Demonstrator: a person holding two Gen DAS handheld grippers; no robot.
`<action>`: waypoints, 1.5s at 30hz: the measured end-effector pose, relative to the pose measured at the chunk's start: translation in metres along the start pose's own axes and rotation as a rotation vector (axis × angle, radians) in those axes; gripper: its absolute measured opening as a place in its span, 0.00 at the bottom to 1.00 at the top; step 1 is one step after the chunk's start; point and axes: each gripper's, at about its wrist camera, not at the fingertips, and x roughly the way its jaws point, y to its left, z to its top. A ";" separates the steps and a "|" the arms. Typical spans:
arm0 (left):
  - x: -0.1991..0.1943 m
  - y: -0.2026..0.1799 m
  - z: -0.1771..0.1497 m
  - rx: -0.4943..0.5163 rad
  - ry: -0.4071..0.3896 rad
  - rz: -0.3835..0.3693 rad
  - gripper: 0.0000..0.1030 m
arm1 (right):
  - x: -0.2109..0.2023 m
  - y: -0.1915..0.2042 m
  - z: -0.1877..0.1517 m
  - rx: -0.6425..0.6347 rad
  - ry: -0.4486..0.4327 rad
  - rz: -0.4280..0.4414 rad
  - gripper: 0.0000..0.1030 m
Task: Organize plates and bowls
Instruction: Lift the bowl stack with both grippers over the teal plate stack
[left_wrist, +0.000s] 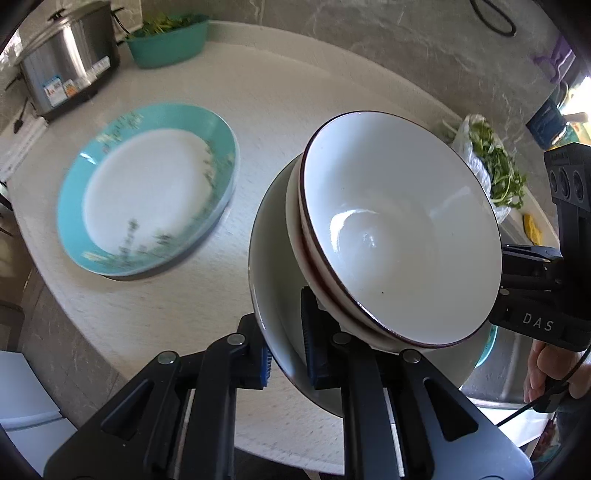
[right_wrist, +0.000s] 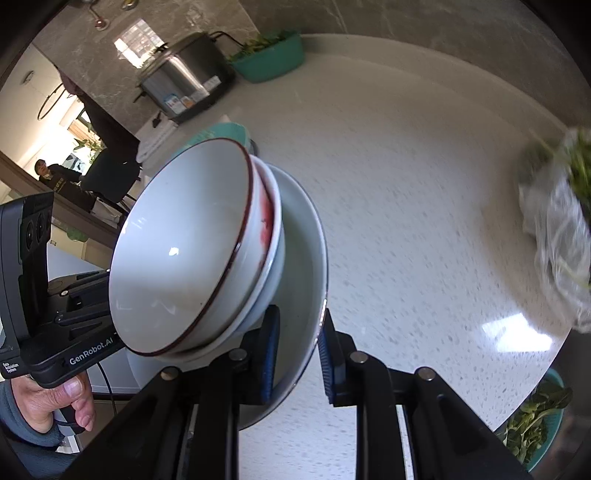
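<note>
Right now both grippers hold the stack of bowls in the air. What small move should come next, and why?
Probably carry the stack left and lower it toward the teal plate. The left gripper and right gripper each pinch the white plate under the bowls, the stack looks tilted, and the teal plate lies bare on the counter.

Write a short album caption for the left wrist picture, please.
Both grippers carry a white plate stacked with bowls above the counter, beside a teal-rimmed plate.

"DAS" on the right gripper (left_wrist: 532, 295) body, "GenRobot.AI" and "Data Acquisition System" on the left gripper (right_wrist: 66, 332) body
</note>
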 end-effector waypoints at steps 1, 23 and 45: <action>-0.005 0.002 0.002 -0.001 -0.002 0.002 0.11 | -0.002 0.005 0.004 -0.008 -0.003 0.002 0.22; -0.044 0.166 0.070 -0.007 -0.020 0.088 0.12 | 0.072 0.105 0.111 -0.080 -0.003 0.050 0.22; 0.039 0.226 0.092 0.043 0.034 0.045 0.13 | 0.143 0.101 0.129 -0.008 0.042 -0.007 0.22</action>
